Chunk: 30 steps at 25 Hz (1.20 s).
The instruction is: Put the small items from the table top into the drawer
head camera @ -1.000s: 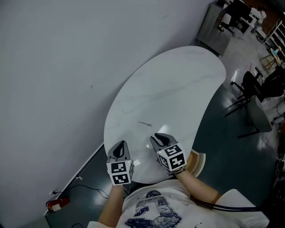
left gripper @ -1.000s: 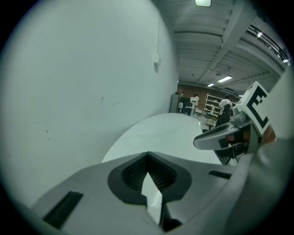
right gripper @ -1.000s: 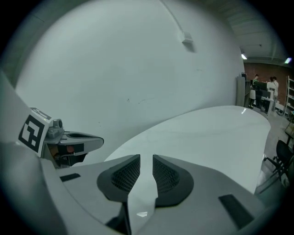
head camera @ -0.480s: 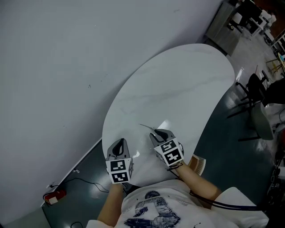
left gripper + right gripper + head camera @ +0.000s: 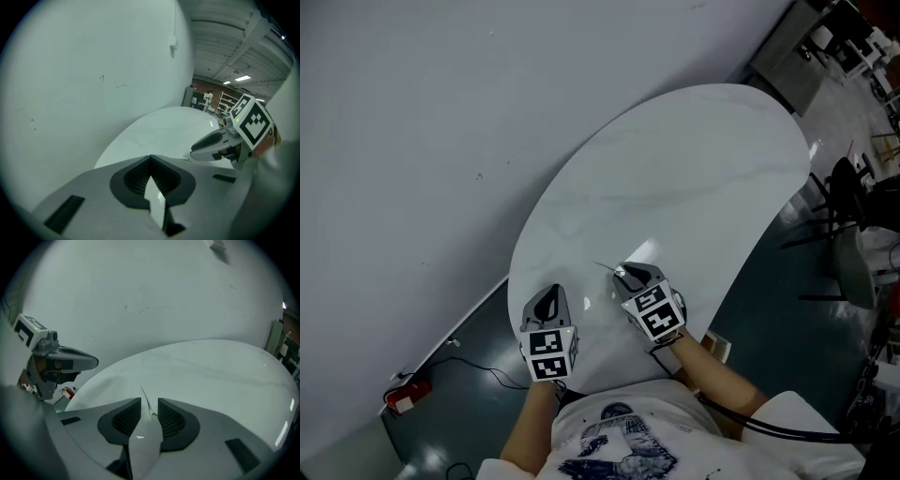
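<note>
**Step in hand (judged):** pick-up of the first small item; nothing has been stowed yet.

**Item location.** The only small item visible is a thin dark sliver (image 5: 604, 266). It lies flat on the white oval worktop (image 5: 675, 169), at lower centre of the head view. Its kind cannot be determined. The drawer appears in no view.

**Right tongs** (image 5: 628, 274). The jaws stand apart and have just been opening. In the right gripper view the sliver (image 5: 143, 393) runs up through the gap between the jaws, and neither pad presses on it. Nothing is gripped.

**Left tongs** (image 5: 548, 298). These are at lower left of the head view, near the worktop's near edge. In the left gripper view the jaws (image 5: 151, 159) meet at their tips, closed, with no item from the worktop between them.

**Next move (judged).**
1. Lower the right tongs until both pads flank the sliver at worktop level.
2. Close on it squarely. So thin and flat a piece is likely to slip or stay on the surface.
3. Locate the drawer before carrying.
</note>
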Motion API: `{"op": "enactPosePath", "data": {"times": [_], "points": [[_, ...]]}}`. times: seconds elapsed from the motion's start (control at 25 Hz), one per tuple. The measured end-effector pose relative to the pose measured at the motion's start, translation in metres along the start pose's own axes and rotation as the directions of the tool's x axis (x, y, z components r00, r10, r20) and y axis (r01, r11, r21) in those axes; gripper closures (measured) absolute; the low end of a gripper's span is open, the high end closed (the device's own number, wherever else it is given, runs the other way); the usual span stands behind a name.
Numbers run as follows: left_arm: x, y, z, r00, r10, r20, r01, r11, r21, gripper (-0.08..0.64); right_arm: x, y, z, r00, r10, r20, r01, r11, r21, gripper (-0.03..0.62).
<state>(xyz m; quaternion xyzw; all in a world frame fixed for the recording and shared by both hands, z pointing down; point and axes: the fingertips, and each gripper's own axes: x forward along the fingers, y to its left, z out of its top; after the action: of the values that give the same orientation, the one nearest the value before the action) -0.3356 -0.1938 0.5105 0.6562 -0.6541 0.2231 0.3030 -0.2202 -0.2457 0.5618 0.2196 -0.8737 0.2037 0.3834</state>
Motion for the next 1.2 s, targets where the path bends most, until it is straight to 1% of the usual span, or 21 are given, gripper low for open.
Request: {"op": "enactPosePath", "data": {"times": [0.2, 0.4, 0.92, 1.2], "points": [[0.013, 0.004, 0.000, 1.000, 0.004, -0.021, -0.005, 1.000, -0.014, 0.525, 0.019, -0.003, -0.008, 0.995, 0.021, -0.096, -0.030, 0.996, -0.088, 0.471], [0.019, 0.006, -0.004, 0.999, 0.006, -0.044, -0.007, 1.000, -0.015, 0.525, 0.030, -0.003, -0.013, 0.990, 0.021, -0.138, -0.041, 0.989, -0.143, 0.471], [0.020, 0.019, -0.005, 0.998, 0.024, -0.055, -0.026, 0.999, -0.028, 0.525, 0.037, -0.005, -0.016, 0.985, -0.008, -0.174, -0.028, 0.980, -0.199, 0.472], [0.017, 0.021, -0.006, 0.998, 0.026, -0.050, -0.027, 0.999, -0.029, 0.525, 0.037, -0.003, -0.019, 0.982, -0.049, -0.184, 0.010, 0.978, -0.208, 0.493]]}}
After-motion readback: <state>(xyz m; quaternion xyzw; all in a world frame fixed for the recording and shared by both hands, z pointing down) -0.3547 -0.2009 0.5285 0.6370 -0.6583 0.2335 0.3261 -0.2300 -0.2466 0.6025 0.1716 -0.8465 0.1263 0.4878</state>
